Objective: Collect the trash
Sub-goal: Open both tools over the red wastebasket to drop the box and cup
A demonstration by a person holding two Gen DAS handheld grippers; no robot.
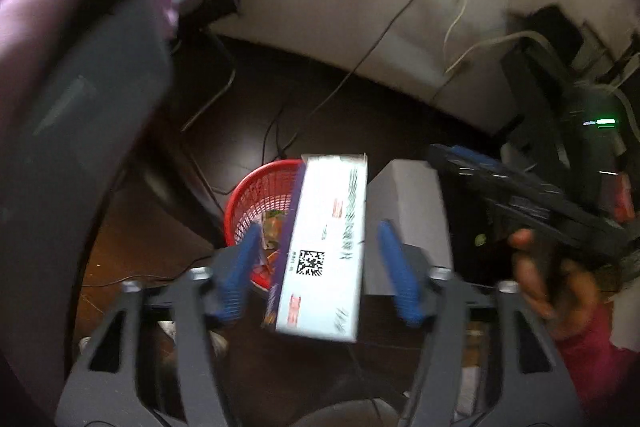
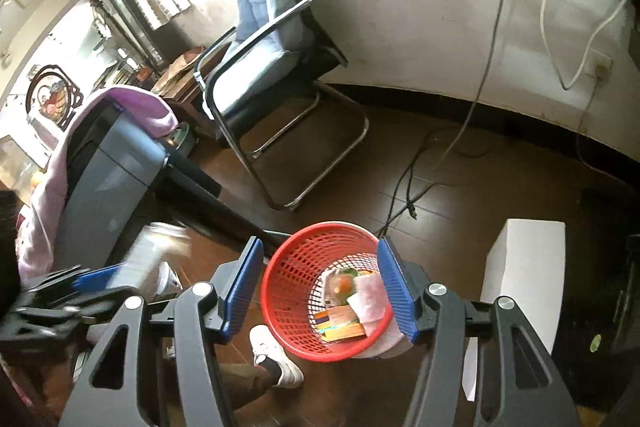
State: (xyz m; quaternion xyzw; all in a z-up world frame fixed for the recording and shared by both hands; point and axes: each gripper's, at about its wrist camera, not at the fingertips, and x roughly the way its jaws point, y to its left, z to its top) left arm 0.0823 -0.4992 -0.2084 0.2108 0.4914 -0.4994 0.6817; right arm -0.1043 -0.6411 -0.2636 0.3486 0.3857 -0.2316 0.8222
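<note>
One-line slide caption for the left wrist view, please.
Open left gripper jaws flank a white carton above the red basket.

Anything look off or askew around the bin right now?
The white carton sits tilted between the left gripper pads, touching neither, above the red basket. Cables trail loose across the floor.

A lived-in home room: an office chair by a scuffed wall, cables trailing over dark floor.

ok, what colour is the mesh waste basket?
Red plastic mesh waste basket, clearest in the right wrist view.
</note>
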